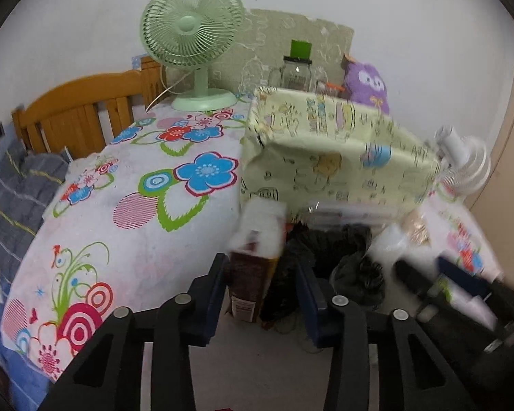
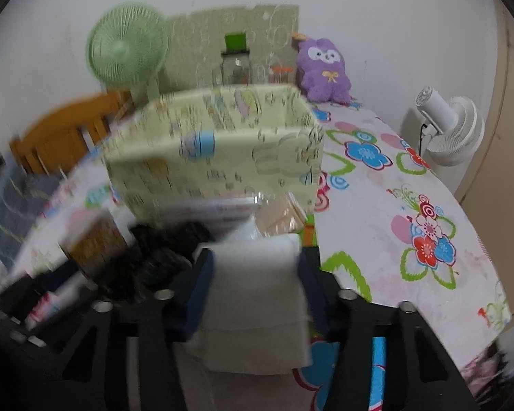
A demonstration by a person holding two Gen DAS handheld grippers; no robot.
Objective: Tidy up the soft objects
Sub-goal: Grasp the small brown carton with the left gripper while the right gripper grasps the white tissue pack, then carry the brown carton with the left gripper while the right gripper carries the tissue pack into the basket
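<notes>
A pale green fabric bin (image 1: 335, 150) with cartoon prints stands on the flowered tabletop (image 1: 147, 178); it also shows in the right wrist view (image 2: 216, 157). My right gripper (image 2: 253, 267) is shut on a folded white cloth (image 2: 257, 304), held just in front of the bin. My left gripper (image 1: 262, 274) is open and empty, low in front of the table edge, pointing at clutter below. A purple plush owl (image 1: 366, 84) sits behind the bin against the wall (image 2: 323, 68). The frames are blurred.
A green desk fan (image 1: 192, 44) and a glass jar (image 1: 296, 73) stand at the table's back. A white fan (image 2: 449, 130) stands to the right. A brown box (image 1: 250, 281) and black bags (image 1: 339, 257) sit below the bin. A wooden bed frame (image 1: 75, 113) is left.
</notes>
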